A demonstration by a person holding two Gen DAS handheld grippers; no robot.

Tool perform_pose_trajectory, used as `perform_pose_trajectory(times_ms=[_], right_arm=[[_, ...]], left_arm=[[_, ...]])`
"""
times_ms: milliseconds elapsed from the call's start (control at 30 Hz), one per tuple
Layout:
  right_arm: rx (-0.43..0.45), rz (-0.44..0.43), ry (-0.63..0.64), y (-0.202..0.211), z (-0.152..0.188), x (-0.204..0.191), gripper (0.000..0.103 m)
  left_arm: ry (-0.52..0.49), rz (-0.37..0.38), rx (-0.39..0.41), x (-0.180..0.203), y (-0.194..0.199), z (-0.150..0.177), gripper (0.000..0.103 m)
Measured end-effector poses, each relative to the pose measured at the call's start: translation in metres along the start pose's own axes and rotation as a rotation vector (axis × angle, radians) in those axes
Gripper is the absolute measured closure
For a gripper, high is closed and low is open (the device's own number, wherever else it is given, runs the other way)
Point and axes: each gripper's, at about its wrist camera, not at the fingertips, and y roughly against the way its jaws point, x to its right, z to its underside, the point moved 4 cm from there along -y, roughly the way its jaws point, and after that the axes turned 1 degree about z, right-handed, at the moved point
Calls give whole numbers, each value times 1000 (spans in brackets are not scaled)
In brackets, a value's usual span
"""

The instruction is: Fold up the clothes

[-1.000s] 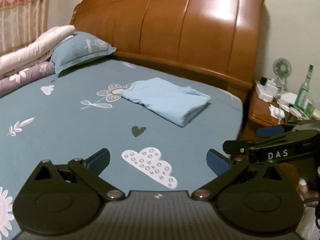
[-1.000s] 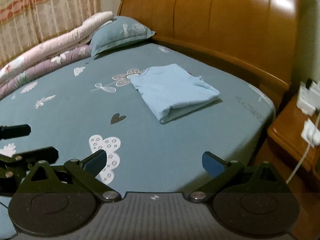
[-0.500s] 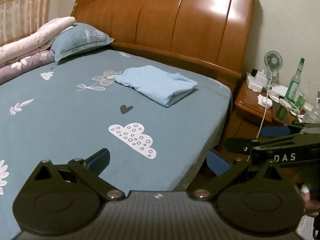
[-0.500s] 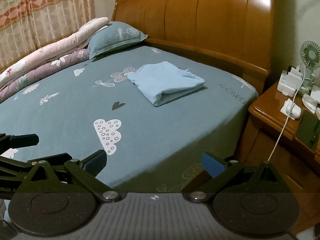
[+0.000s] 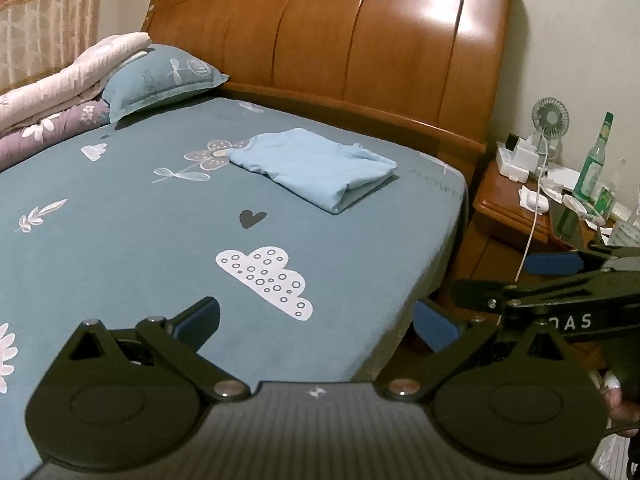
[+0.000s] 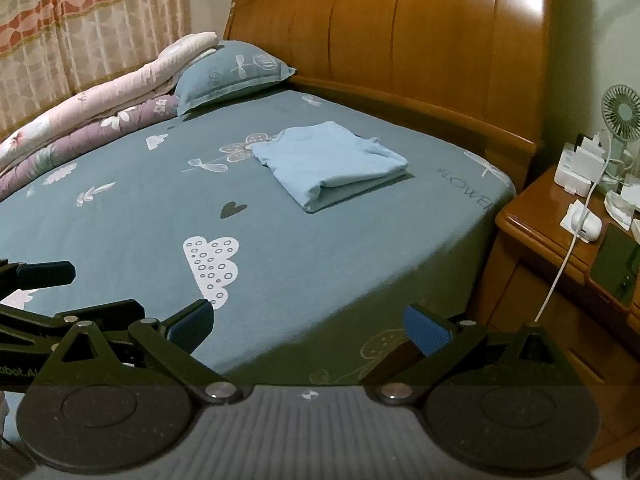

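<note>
Pale blue cotton, soft and matte, lies as a garment (image 5: 316,170) already folded into a flat, layered rectangle near the head of the bed (image 5: 120,240), its doubled edge facing the foot and a few ruffled hems showing at the far corner. It rests on a teal sheet printed with a white dotted cloud (image 5: 266,276), a dark heart and pale flowers, in front of a glossy curved wooden headboard (image 5: 360,40). Both claws are held well back from it, near the bed's edge. The left claw (image 5: 316,320) is spread wide with nothing between its blue-padded fingers, and the right claw (image 6: 308,322) is equally wide and empty. Judging by the tidy stack, the folding asked for looks done for this piece; whether another piece awaits cannot be told, since no other loose garment shows. A bedside desk (image 6: 532,216) of the same lacquered wood carries a small fan, a green bottle, chargers and a white cable. A rolled quilt and pillow sit at the far side.
</note>
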Motion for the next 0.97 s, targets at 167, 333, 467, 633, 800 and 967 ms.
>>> perform_pose_trajectory(times_ms=[167,333,467,633,800,967], right_arm=[[-1,4,0,-4,-2,6,0],[-6,4,-4,-10,-4,10,0],[-8,6,0,-12,-4,11,0],[-9,13,-1,-12,-2,8,0],[-11,27,3,-13,-1,7,0],[-12,43,13,-14,-1,6,0]], left_arm=[[-3,-2,-8,3,-5,-1,1],[-6,-4,-11,3,-7,-2,1],[-8,-5,-13,3,-9,-2,1],[-11,-7,-15,3,-11,-2,1],[-11,-7,-19,3,-13,-3,1],[-8,-8,-24,1,-15,-3,1]])
